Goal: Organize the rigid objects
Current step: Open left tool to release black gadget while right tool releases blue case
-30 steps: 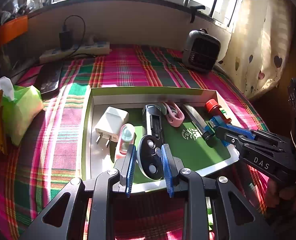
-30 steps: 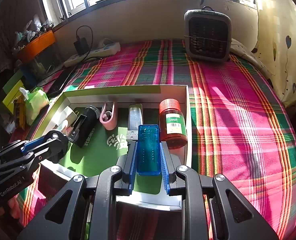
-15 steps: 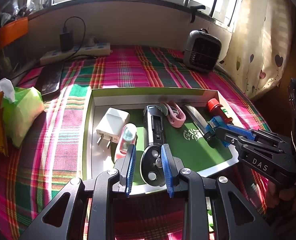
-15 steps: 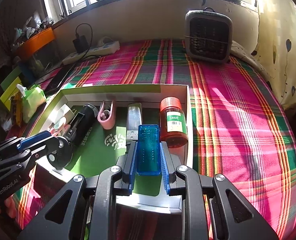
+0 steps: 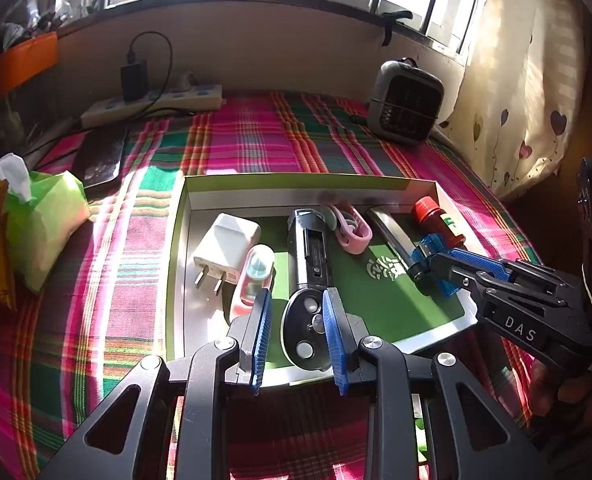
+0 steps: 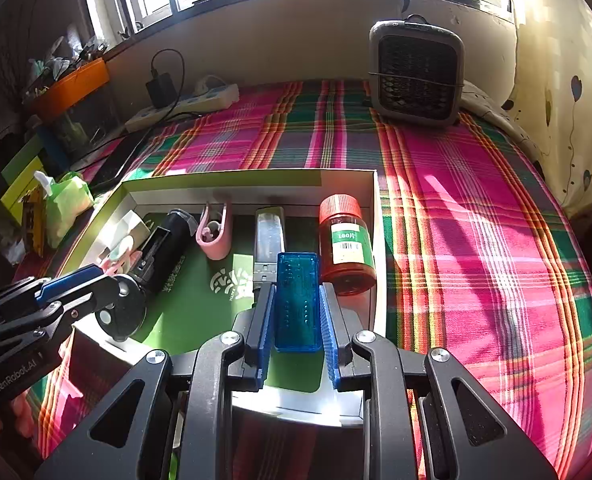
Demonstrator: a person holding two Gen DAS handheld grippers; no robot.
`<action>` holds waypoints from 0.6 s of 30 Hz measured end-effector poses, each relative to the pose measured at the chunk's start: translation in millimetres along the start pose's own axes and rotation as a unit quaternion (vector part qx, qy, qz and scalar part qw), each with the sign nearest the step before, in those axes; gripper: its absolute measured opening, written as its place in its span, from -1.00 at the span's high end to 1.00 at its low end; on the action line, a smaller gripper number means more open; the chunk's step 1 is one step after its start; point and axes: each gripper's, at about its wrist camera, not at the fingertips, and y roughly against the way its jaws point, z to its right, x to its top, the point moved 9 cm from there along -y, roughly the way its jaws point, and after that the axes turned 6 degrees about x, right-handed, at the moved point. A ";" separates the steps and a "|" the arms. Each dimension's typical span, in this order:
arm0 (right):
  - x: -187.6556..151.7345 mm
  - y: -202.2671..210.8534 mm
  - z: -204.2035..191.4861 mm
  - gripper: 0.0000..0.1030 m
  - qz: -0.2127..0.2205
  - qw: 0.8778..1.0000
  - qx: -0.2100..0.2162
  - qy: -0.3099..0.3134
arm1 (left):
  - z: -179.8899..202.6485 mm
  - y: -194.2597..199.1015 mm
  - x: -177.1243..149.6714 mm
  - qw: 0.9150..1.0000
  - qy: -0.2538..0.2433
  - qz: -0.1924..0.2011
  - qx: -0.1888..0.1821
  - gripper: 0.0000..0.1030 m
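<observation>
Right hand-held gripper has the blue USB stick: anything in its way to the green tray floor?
Nothing visible blocks it. The blue USB stick hangs over bare green tray floor, between the red pill bottle and a silver USB drive.

Tray [image 5: 184, 240] on cloth [image 5: 256, 140], charger [image 5: 226, 246] leftmost inside, flashlight [image 5: 310, 252] beside it, bottle [image 6: 346, 244] rightmost, heater [image 6: 416, 72] seemingly behind.

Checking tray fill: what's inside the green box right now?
In the green box: white charger, black device, pink clip, red bottle, blue USB module. Grippers cover its near edge.
</observation>
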 end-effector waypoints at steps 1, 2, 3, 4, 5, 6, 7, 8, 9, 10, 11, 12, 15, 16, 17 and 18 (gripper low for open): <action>0.1 0.2 0.1 0.55 0.000 1.000 0.000 0.000 | 0.0 0.0 -0.1 1.000 0.000 0.000 0.000 0.51; 0.1 0.3 0.1 0.55 0.000 1.000 0.000 -0.001 | 0.1 0.0 -0.2 1.000 -0.001 0.000 0.000 0.50; 0.2 0.4 0.0 0.55 0.000 1.000 0.000 -0.001 | 0.1 0.2 -0.1 1.000 0.000 0.000 0.000 0.49; 0.2 0.6 0.2 0.55 0.001 1.000 0.000 -0.002 | 0.4 0.1 -0.1 1.000 0.000 0.000 0.000 0.46; 0.2 0.8 0.5 0.55 0.001 1.000 0.000 -0.003 | 0.5 -0.1 -0.2 1.000 -0.001 0.000 -0.001 0.44; 0.1 0.9 0.7 0.54 0.001 1.000 0.000 -0.004 | 0.2 -0.2 -1.1 1.000 0.000 -0.001 -0.001 0.43; 0.3 1.2 0.8 0.53 0.002 1.000 0.000 -0.004 | 0.1 0.0 -2.0 1.000 0.000 -0.001 0.000 0.42; 0.2 1.4 0.8 0.51 0.003 1.000 0.000 -0.005 | 0.2 0.5 -3.1 1.000 0.000 -0.002 0.000 0.42; 0.0 1.6 0.6 0.48 0.003 1.000 0.000 -0.005 | 0.3 0.6 -3.1 1.000 0.000 -0.001 0.000 0.42; -0.2 2.1 0.0 0.46 0.004 1.000 0.001 -0.005 | 0.2 0.9 -3.5 1.000 0.000 -0.001 0.000 0.42; -0.2 2.6 -0.3 0.41 0.004 1.000 0.001 -0.005 | 0.2 0.9 -3.5 1.000 0.000 -0.001 0.001 0.42; -0.2 3.3 -0.6 0.35 0.006 1.000 0.002 -0.005 | -0.1 1.5 -4.1 1.000 0.000 -0.001 0.001 0.41; -0.5 5.3 -2.0 0.28 0.009 1.000 0.005 -0.006 | -0.5 3.9 -5.1 1.000 0.000 0.001 0.001 0.38; -0.8 6.1 -2.4 0.27 0.011 1.000 0.006 -0.006 | -0.5 4.8 -5.4 1.000 0.000 0.002 0.000 0.37; -1.1 6.8 -3.1 0.27 0.012 1.000 0.007 -0.006 | -0.2 6.4 -5.8 1.000 0.000 0.003 0.000 0.37; -1.4 7.6 -3.8 0.26 0.013 1.000 0.008 -0.007 | 0.0 7.7 -5.9 1.000 -0.001 0.003 0.000 0.36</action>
